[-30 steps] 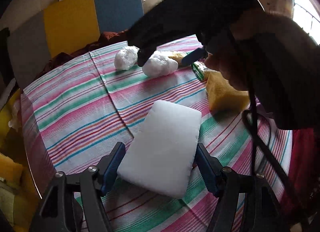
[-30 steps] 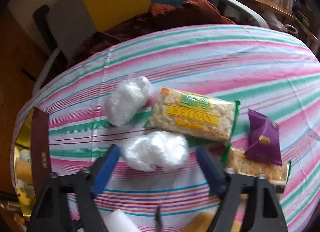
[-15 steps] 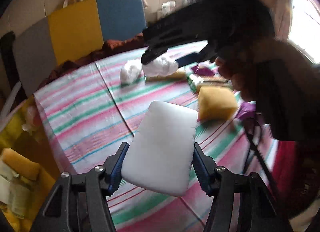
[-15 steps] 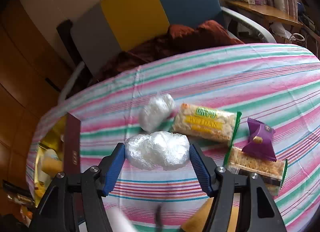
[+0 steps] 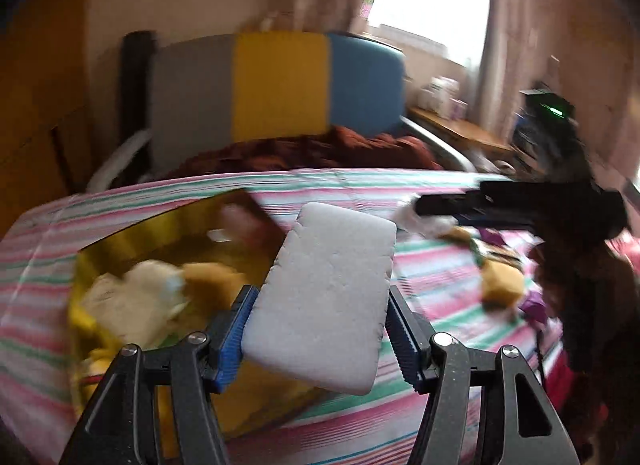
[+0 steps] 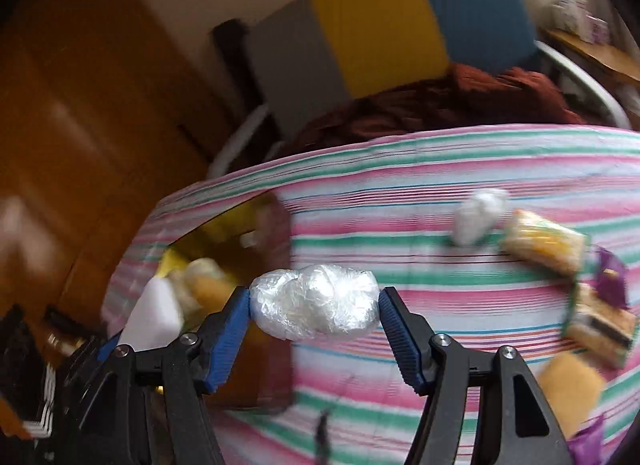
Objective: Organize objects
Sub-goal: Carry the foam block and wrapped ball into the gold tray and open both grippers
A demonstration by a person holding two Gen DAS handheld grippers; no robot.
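I have both loads in the air. My left hand-held gripper is clamped on the white sponge, pads on its long sides, so its long axis runs forward, away from me, with the far end tipped up. My right hand-held gripper is clamped on the plastic wad, gripped at its two ends, long axis crosswise between the pads.

What the coming move turns on is the gold box. From the left gripper it lies ahead and to the left, its near edge passing under the sponge, so I judge the left hand the nearer one. From the right gripper the box also sits ahead and left, further off, and the sponge shows at that view's lower left, between the right hand and the box. I would drop the sponge first, then bring the wad across.

The box already holds a pale, crumpled item and something orange-yellow; blur keeps me from naming either. Its dark lid seems to stand up at the far right edge.

On the striped worktop, well apart from the box on the right, remain a second wad, a yellow snack pack, another pack, a purple sachet and a yellow sponge. By my reckoning the sorting is only partly done.
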